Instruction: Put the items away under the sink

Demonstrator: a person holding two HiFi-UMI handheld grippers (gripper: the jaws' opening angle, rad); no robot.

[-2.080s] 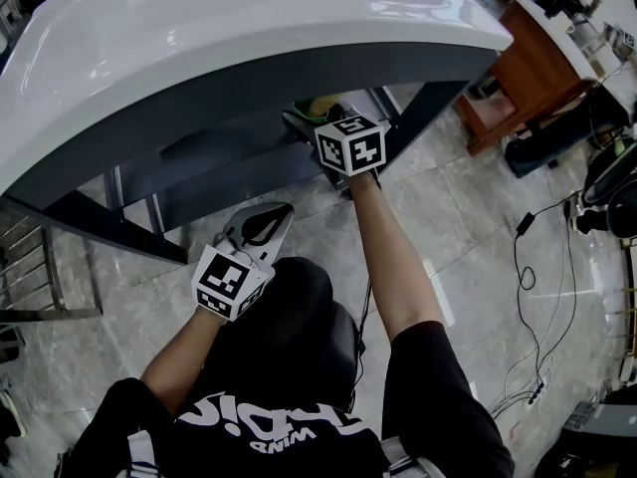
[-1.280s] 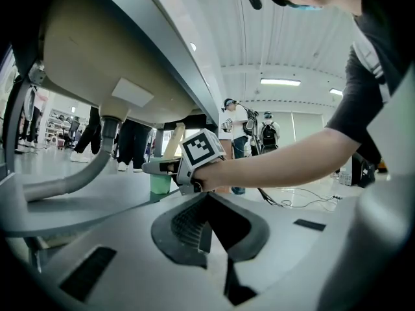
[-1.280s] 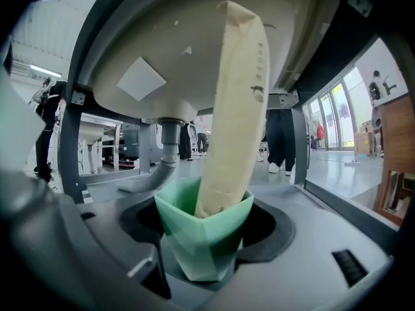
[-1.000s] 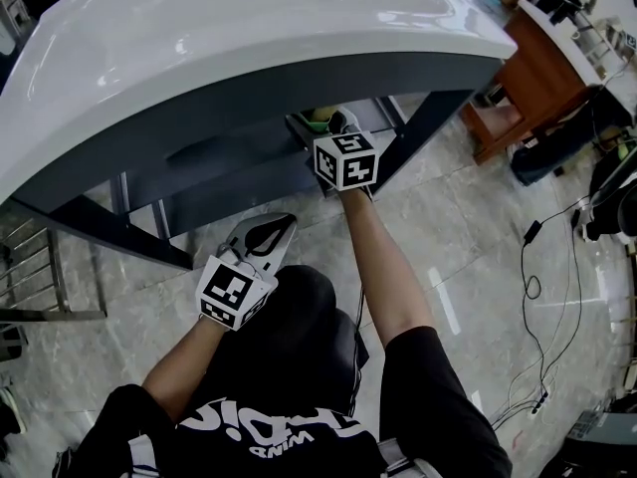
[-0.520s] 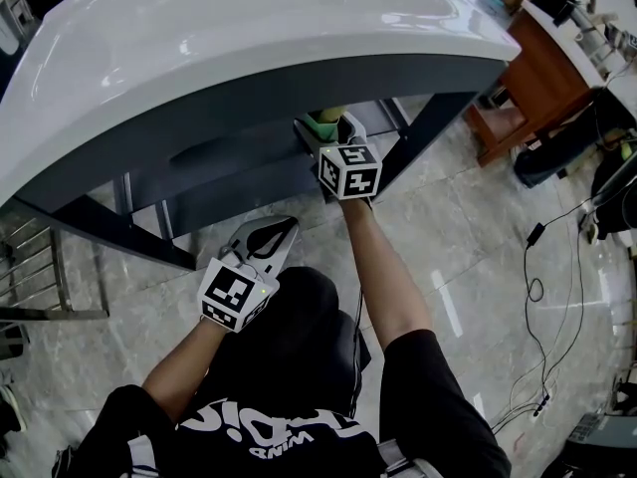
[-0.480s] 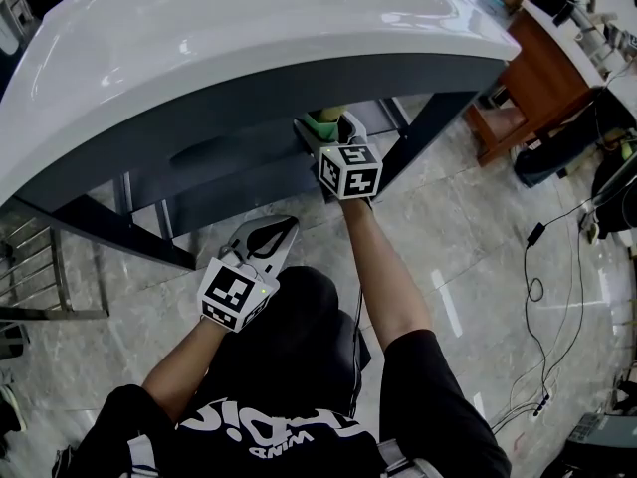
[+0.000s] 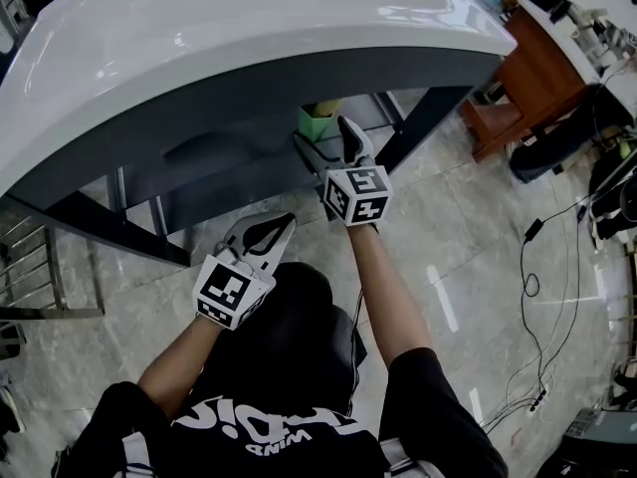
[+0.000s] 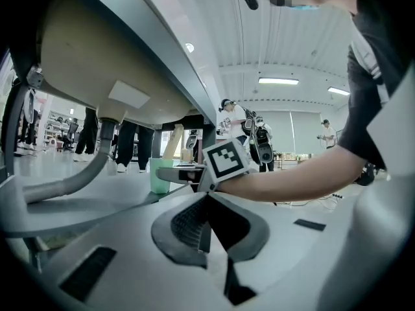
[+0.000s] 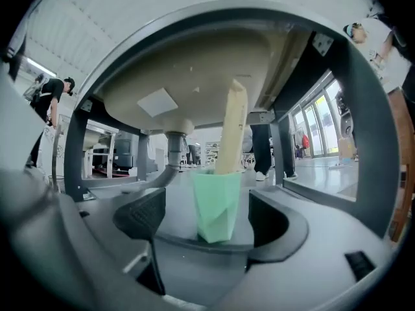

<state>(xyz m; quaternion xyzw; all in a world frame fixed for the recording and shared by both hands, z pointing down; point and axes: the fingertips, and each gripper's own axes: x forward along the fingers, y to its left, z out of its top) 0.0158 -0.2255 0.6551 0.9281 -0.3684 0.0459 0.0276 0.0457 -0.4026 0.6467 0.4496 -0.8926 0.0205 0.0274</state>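
Note:
A pale green cup with a cream stick standing in it rests upright on the dark grey shelf under the white sink. My right gripper is open just in front of the cup, and its fingers are clear of the cup's sides. In the head view the cup peeks out below the sink's rim, just beyond the right gripper. My left gripper hovers lower, near the person's knee, shut and empty. In its own view the left gripper points towards the cup.
A grey drain pipe drops from the basin behind the cup. The dark frame legs flank the shelf. A wooden cabinet stands to the right, cables trail over the tiled floor, and a metal rack is at left.
My right gripper has drawn back out from under the sink towards the person, and the green cup stays on the shelf. The left gripper has hardly moved.

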